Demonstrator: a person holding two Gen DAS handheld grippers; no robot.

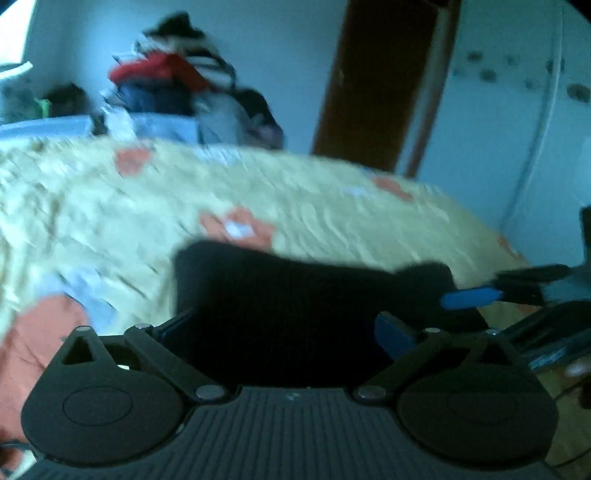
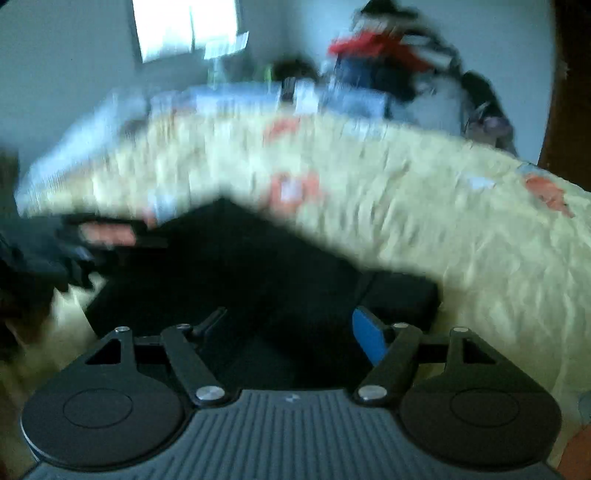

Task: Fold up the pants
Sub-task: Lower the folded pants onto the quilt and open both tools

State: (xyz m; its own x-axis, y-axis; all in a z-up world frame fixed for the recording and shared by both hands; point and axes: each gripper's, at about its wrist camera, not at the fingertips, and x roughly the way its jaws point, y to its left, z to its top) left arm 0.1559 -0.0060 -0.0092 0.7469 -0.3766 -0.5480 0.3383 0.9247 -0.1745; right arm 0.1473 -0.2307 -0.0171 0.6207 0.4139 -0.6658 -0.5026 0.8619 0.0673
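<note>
Black pants (image 1: pixel 295 295) lie folded in a compact dark shape on a yellow bedspread (image 1: pixel 332 206). They also show in the right wrist view (image 2: pixel 229 266). My left gripper (image 1: pixel 284 328) is open, its blue pads spread wide just above the near edge of the pants. My right gripper (image 2: pixel 291 332) is open too, over the pants' near edge. The right gripper's blue finger shows at the right in the left wrist view (image 1: pixel 472 298). The left gripper shows blurred at the left in the right wrist view (image 2: pixel 110 234). Both views are motion-blurred.
The yellow bedspread (image 2: pixel 443 221) has orange and pale patches. A pile of clothes (image 1: pixel 166 81) stands behind the bed's far edge. A brown door (image 1: pixel 373 81) and white wardrobe (image 1: pixel 517 129) are at the right. A bright window (image 2: pixel 184 26) is at the back.
</note>
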